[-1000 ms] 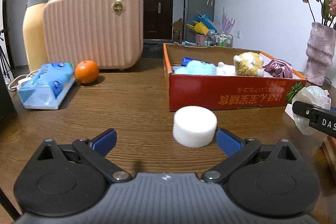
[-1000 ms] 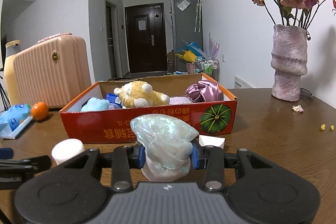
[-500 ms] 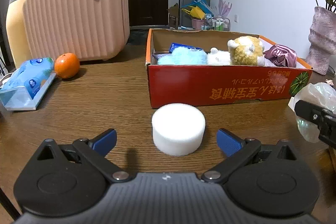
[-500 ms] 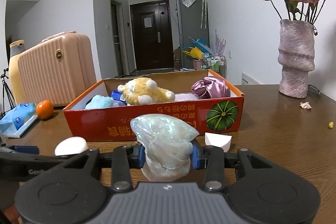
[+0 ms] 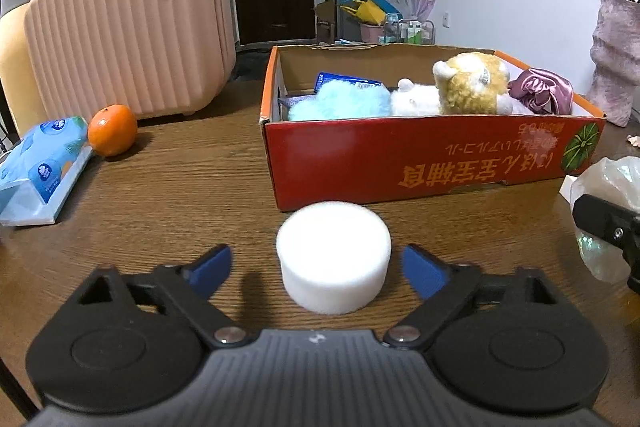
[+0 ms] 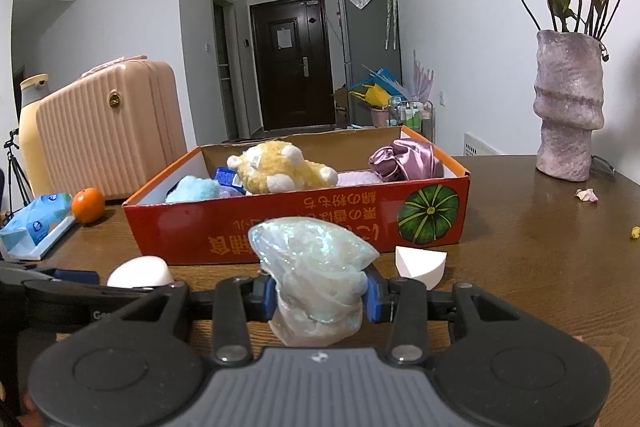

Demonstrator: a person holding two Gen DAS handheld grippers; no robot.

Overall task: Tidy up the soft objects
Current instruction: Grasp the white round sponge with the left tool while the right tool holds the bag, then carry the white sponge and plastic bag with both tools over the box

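One wooden table (image 5: 192,187), hallway door behind; red box (image 5: 420,155) mid-table, suitcase (image 5: 132,43) far-left edge. Left gripper (image 5: 316,263) closing around foam puck (image 5: 334,255), untouched; right gripper (image 6: 320,297) clamps iridescent pouch (image 6: 316,267).

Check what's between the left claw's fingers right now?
The white foam puck sits on the table between the closing fingers, neither pad touching yet. Left wrist view shows it.

Each tool is matte black plastic: the left tool (image 5: 316,265) and right tool (image 6: 320,297) have 2 round housings, angled link arms joined by silver screws, blue fingertip pads (image 5: 420,269), and a ribbed grey centre body with a small white mark.
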